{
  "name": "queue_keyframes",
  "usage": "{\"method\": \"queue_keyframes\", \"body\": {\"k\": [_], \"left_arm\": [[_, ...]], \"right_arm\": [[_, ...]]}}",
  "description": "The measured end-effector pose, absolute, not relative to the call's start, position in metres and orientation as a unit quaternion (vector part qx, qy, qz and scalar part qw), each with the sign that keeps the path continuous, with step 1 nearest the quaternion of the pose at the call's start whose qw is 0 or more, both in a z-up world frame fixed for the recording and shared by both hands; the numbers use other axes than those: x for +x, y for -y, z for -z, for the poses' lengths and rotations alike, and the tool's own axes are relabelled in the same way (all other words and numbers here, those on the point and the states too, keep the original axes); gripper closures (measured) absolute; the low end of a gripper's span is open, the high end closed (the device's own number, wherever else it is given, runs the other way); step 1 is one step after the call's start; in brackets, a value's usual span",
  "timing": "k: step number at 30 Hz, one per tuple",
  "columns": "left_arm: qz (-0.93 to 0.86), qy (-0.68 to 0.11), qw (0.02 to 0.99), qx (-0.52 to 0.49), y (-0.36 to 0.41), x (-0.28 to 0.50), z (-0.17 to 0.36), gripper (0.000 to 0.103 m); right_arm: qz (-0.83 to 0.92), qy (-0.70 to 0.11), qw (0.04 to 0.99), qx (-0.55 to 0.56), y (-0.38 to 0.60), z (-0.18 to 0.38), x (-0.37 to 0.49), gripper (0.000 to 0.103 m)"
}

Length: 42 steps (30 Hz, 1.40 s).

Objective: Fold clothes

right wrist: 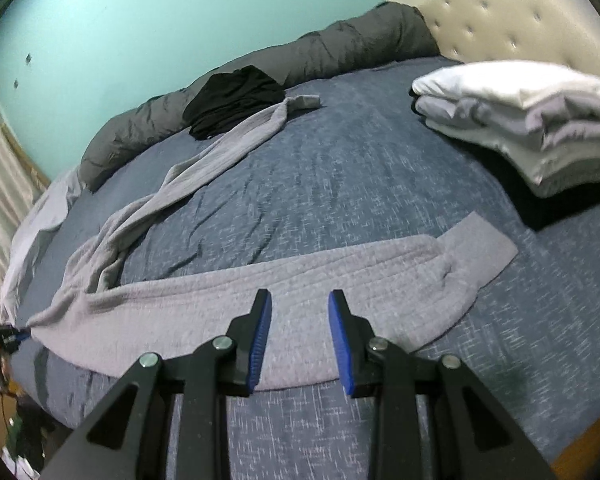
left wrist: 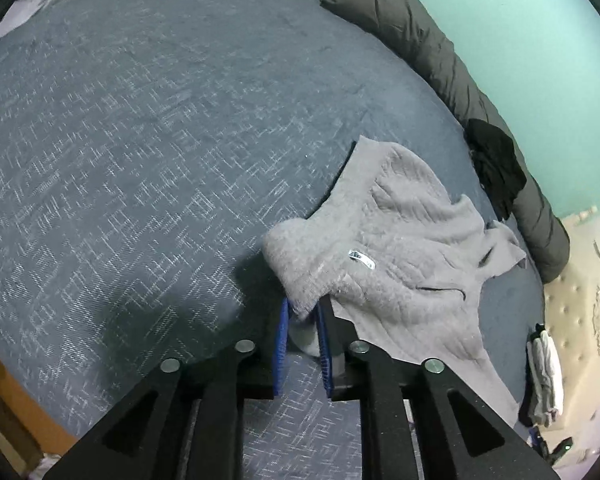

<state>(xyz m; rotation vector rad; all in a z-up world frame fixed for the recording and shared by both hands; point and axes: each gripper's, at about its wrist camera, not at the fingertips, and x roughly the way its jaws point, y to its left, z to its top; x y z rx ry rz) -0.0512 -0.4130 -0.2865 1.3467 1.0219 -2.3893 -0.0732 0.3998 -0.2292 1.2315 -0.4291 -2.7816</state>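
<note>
One grey sweater (right wrist: 228, 280), one black garment (right wrist: 236, 100), one folded stack (right wrist: 532, 120)

Blue-grey woven bedspread (right wrist: 340, 168) spread below and ahead of the tool. Dark grey rolled duvet (right wrist: 320, 56) laid along the far edge, against a turquoise wall (right wrist: 160, 20). Cream tufted headboard (right wrist: 500, 12) far ahead to the right. Pale sheet (right wrist: 40, 216) bunched at the far left. Wooden bed frame (right wrist: 588, 440) glimpsed at the near right corner, below the bedspread's edge.
</note>
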Motion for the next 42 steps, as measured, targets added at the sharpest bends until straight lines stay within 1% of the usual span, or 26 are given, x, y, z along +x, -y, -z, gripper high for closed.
{"method": "queue_keyframes", "body": {"k": [2,3,4,5,6,9,11,18,27,31,35,36,37,38,39,40,41,42], "left_arm": [[0.824,-0.332,0.099,0.449,0.410,-0.053,0.272,0.068],[0.830,-0.326,0.093,0.443,0.409,-0.055,0.265,0.064],[0.835,-0.322,0.087,0.438,0.409,-0.055,0.257,0.057],[0.839,-0.317,0.082,0.435,0.408,-0.056,0.250,0.053],[0.842,-0.310,0.077,0.434,0.407,-0.057,0.244,0.052],[0.852,-0.291,0.064,0.431,0.402,-0.066,0.231,0.047],[0.855,-0.281,0.056,0.432,0.400,-0.074,0.227,0.043],[0.852,-0.268,0.045,0.448,0.398,-0.130,0.247,0.041],[0.840,-0.249,0.039,0.481,0.394,-0.233,0.303,0.041],[0.836,-0.261,0.032,0.481,0.400,-0.260,0.318,0.041],[0.835,-0.251,0.030,0.489,0.396,-0.277,0.327,0.042],[0.836,-0.249,0.032,0.489,0.395,-0.278,0.328,0.043],[0.836,-0.248,0.033,0.488,0.394,-0.279,0.328,0.056],[0.837,-0.243,0.038,0.490,0.394,-0.280,0.329,0.079],[0.839,-0.236,0.039,0.489,0.392,-0.280,0.327,0.084],[0.841,-0.230,0.038,0.488,0.390,-0.280,0.325,0.086],[0.844,-0.222,0.038,0.486,0.388,-0.280,0.322,0.091],[0.848,-0.214,0.037,0.483,0.386,-0.280,0.318,0.093]], "right_arm": [[0.906,0.135,0.037,0.400,-0.394,0.221,-0.073,0.074],[0.906,0.135,0.039,0.399,-0.390,0.217,-0.074,0.073],[0.906,0.135,0.043,0.398,-0.384,0.212,-0.075,0.070],[0.906,0.134,0.049,0.398,-0.378,0.208,-0.077,0.063],[0.907,0.133,0.054,0.397,-0.371,0.203,-0.079,0.061],[0.906,0.120,0.076,0.400,-0.344,0.194,-0.088,0.060],[0.904,0.109,0.092,0.403,-0.323,0.192,-0.097,0.060],[0.893,0.089,0.134,0.421,-0.285,0.211,-0.140,0.056],[0.882,0.101,0.135,0.441,-0.282,0.249,-0.203,0.056],[0.878,0.119,0.137,0.443,-0.283,0.257,-0.219,0.056],[0.872,0.116,0.144,0.453,-0.276,0.267,-0.231,0.056],[0.871,0.115,0.146,0.454,-0.274,0.269,-0.234,0.056],[0.870,0.115,0.148,0.456,-0.272,0.271,-0.236,0.056],[0.869,0.117,0.150,0.457,-0.271,0.273,-0.238,0.056],[0.868,0.119,0.152,0.458,-0.270,0.275,-0.239,0.056],[0.867,0.121,0.154,0.459,-0.268,0.277,-0.241,0.056],[0.866,0.124,0.155,0.459,-0.267,0.279,-0.242,0.056],[0.865,0.127,0.158,0.459,-0.266,0.279,-0.243,0.056]]}}
